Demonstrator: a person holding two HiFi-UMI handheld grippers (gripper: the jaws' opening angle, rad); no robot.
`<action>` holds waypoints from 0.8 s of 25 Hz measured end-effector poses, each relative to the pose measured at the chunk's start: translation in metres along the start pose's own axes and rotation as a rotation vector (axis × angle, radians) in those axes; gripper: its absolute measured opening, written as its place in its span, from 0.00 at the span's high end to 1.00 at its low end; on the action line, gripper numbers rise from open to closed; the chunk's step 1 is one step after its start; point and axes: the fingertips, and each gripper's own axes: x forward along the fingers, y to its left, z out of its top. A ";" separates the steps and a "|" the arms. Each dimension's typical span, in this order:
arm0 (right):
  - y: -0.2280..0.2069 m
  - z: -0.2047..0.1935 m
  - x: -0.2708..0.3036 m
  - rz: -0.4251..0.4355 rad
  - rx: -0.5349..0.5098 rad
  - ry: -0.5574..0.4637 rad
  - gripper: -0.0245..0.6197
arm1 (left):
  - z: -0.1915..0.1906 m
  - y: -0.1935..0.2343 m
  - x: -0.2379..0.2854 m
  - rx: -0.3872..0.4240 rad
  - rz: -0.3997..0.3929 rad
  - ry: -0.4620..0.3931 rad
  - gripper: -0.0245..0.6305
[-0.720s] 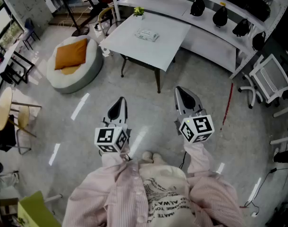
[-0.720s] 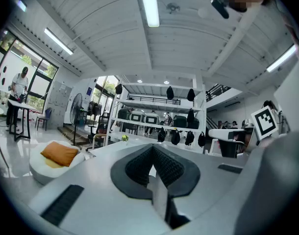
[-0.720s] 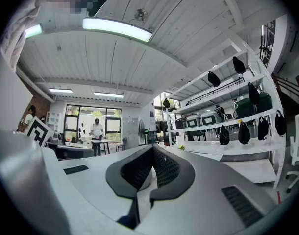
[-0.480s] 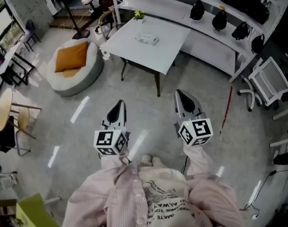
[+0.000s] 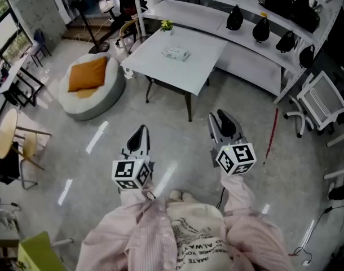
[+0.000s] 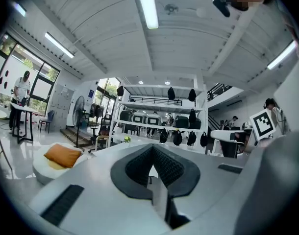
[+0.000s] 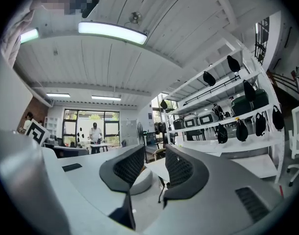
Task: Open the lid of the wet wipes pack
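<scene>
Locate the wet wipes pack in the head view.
The wet wipes pack lies on the white table near the head view's top centre, a little nearer the camera than the small potted plant at the table's far edge.

Open office-lab, white shelving (image 5: 194, 10), table (image 5: 183, 66), beanbag (image 5: 98, 97), swivel chair (image 5: 324, 103)
</scene>
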 end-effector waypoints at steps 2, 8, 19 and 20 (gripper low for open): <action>-0.004 -0.001 0.000 0.004 0.013 -0.003 0.76 | -0.002 -0.004 0.001 0.001 0.002 0.000 0.96; -0.010 -0.006 -0.004 0.029 0.021 0.001 0.64 | -0.008 -0.012 0.001 -0.003 0.015 0.005 0.96; -0.030 -0.010 0.012 0.052 0.035 0.009 0.64 | -0.014 -0.015 0.022 -0.024 0.034 0.006 0.96; -0.033 -0.012 0.017 0.051 0.037 0.011 0.64 | -0.014 -0.013 0.027 -0.025 0.035 0.006 0.96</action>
